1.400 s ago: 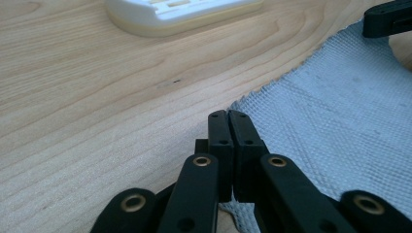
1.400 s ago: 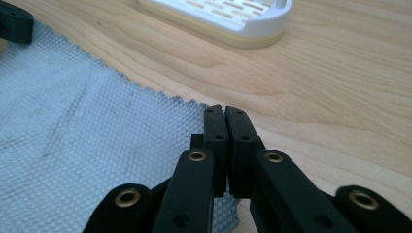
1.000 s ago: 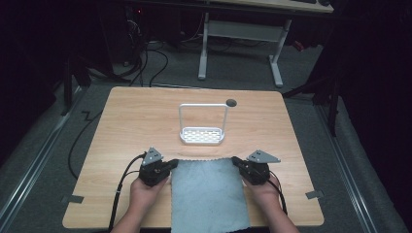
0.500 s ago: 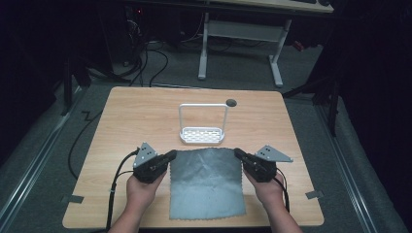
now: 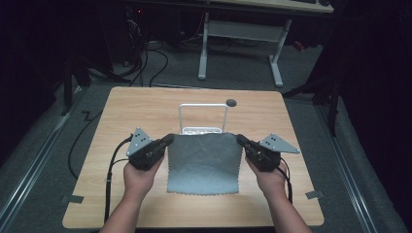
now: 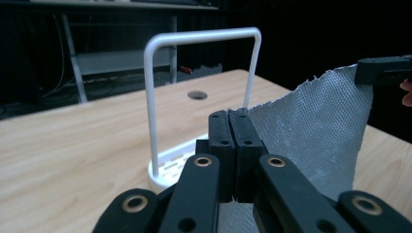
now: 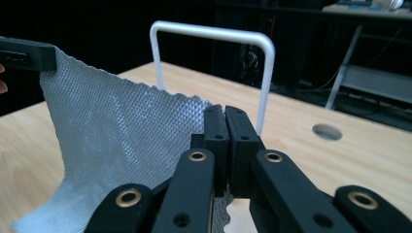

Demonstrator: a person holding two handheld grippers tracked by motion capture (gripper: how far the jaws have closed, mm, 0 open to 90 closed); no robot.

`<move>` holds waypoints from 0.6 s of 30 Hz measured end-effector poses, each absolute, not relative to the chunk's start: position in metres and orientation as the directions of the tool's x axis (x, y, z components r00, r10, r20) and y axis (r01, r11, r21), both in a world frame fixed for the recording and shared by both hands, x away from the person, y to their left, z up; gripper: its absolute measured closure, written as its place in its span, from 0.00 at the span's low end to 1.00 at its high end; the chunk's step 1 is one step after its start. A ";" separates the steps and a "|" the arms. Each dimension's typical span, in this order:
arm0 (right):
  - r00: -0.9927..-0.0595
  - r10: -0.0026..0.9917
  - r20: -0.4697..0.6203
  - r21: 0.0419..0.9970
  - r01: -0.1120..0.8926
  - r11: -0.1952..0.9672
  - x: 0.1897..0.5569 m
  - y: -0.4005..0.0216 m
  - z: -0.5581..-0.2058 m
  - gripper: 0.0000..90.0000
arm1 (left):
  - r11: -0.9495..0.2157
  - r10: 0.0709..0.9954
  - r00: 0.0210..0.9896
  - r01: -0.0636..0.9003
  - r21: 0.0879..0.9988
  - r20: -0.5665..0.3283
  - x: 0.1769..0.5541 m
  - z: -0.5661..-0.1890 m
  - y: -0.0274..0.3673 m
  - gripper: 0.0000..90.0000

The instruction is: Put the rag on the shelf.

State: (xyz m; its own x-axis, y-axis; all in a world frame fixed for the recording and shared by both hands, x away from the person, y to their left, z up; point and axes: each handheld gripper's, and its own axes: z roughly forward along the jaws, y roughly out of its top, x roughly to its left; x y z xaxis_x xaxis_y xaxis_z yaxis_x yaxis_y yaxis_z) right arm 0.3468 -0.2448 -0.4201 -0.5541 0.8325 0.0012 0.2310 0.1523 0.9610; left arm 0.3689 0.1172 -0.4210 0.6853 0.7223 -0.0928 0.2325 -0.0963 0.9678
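Risk of the grey cloth (image 5: 205, 162) slipping from one corner if the pull goes uneven, or snagging on the white wire rack (image 5: 203, 118) just behind. Held stretched between left gripper (image 5: 167, 141) and right gripper (image 5: 241, 140), each pressed together on a top corner; lower edge trailing on the wooden table (image 5: 145, 104), in front of the rack.
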 end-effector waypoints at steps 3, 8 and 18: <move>-0.549 0.836 0.000 0.969 0.207 0.136 0.352 -0.245 -0.409 0.99 | -0.092 0.726 0.684 0.207 0.974 -0.077 0.374 -0.410 0.116 1.00; -0.542 0.840 -0.015 0.976 0.176 0.130 0.358 -0.245 -0.395 0.99 | -0.086 0.729 0.683 0.163 0.983 -0.050 0.381 -0.391 0.113 1.00; -0.522 0.852 -0.040 0.988 0.104 0.110 0.374 -0.246 -0.354 0.99 | -0.090 0.744 0.668 0.076 0.993 0.017 0.402 -0.353 0.108 1.00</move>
